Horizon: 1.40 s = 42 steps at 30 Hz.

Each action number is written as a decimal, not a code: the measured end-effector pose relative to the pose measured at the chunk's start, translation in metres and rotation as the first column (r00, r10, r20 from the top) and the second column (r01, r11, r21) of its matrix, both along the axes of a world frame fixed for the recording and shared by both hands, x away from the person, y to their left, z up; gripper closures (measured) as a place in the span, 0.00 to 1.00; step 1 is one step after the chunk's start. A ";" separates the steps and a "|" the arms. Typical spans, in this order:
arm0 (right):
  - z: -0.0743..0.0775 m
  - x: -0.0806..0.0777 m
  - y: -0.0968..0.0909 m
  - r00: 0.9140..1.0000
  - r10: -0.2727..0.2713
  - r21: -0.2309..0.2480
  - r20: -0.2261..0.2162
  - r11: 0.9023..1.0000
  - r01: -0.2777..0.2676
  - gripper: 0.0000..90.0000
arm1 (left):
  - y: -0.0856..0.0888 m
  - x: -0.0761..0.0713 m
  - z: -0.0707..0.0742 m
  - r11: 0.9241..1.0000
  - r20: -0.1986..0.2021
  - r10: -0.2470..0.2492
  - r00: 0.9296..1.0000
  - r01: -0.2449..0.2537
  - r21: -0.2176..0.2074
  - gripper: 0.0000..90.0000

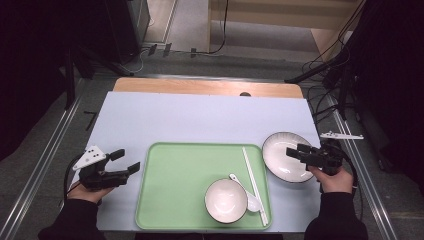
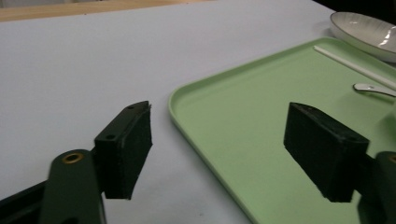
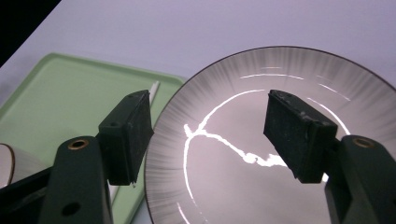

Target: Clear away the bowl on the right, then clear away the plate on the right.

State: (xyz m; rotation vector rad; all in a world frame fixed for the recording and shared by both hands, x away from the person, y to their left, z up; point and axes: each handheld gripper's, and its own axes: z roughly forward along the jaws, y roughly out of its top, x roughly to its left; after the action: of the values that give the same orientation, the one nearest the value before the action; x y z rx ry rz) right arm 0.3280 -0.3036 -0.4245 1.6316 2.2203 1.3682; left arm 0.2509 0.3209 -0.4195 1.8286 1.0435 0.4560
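A green tray (image 1: 170,185) lies on the white table sheet (image 1: 200,115). On it stand a white bowl (image 1: 226,200), a white spoon (image 1: 253,202) and white chopsticks (image 1: 254,182). A grey-rimmed plate (image 1: 277,152) rests on the sheet just right of the tray. My left gripper (image 1: 126,161) hovers left of the tray, open; in the left gripper view (image 2: 217,149) one jaw is over the sheet and the other over the tray (image 2: 243,116), nothing gripped. My right gripper (image 1: 296,154) is open over the plate (image 3: 280,70), jaws (image 3: 210,135) apart above its inside, holding nothing.
A bare wooden strip (image 1: 200,86) runs along the table's far edge. Metal rails and cables flank the table on both sides. The far half of the sheet is bare. The chopsticks (image 3: 153,88) lie close beside the plate's left rim.
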 end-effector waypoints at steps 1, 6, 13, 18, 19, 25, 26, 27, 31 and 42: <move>-0.001 0.000 -0.002 1.000 -0.008 -0.003 0.004 1.000 0.008 0.36 | 0.000 0.000 0.000 1.000 0.005 -0.002 1.000 0.002 0.005 0.29; -0.004 0.003 -0.011 1.000 -0.023 0.000 0.003 1.000 0.023 0.34 | 0.001 -0.001 0.001 1.000 0.015 0.010 1.000 -0.010 -0.004 0.31; -0.004 0.004 -0.019 0.998 -0.055 -0.009 0.024 0.998 0.055 0.34 | 0.001 0.003 0.000 0.999 -0.017 0.012 1.000 -0.012 -0.036 0.20; -0.006 0.006 -0.025 0.996 -0.091 -0.038 0.027 0.995 0.092 0.34 | 0.003 0.004 0.001 0.998 -0.049 0.028 0.998 -0.031 -0.057 0.16; -0.007 0.007 -0.027 0.995 -0.093 -0.038 0.027 0.995 0.094 0.34 | 0.003 0.004 0.001 0.998 -0.047 0.028 0.999 -0.031 -0.060 0.17; -0.014 0.011 -0.045 0.989 -0.148 -0.040 0.030 0.988 0.149 0.36 | 0.003 0.006 0.002 0.996 -0.088 0.031 0.996 -0.038 -0.086 0.15; -0.015 0.012 -0.048 0.986 -0.162 -0.040 0.030 0.986 0.163 0.36 | 0.003 0.007 0.002 0.994 -0.092 0.035 0.995 -0.044 -0.099 0.15; -0.016 0.012 -0.050 0.985 -0.170 -0.037 0.031 0.985 0.171 0.36 | 0.004 0.007 0.003 0.993 -0.095 0.040 0.995 -0.050 -0.107 0.15; -0.025 0.016 -0.060 0.979 -0.204 -0.033 0.010 0.978 0.204 0.38 | 0.005 0.006 0.003 0.993 -0.085 0.040 0.996 -0.049 -0.105 0.15; -0.049 0.029 -0.055 0.978 -0.189 -0.050 -0.084 0.981 0.186 0.42 | 0.002 0.008 0.002 0.997 -0.077 0.032 0.996 -0.038 -0.070 0.16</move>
State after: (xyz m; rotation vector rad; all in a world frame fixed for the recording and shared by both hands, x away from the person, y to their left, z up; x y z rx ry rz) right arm 0.3569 -0.3583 -0.4739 1.8660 2.0606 1.2162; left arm 0.2593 0.3225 -0.4179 1.7785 1.1314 0.3677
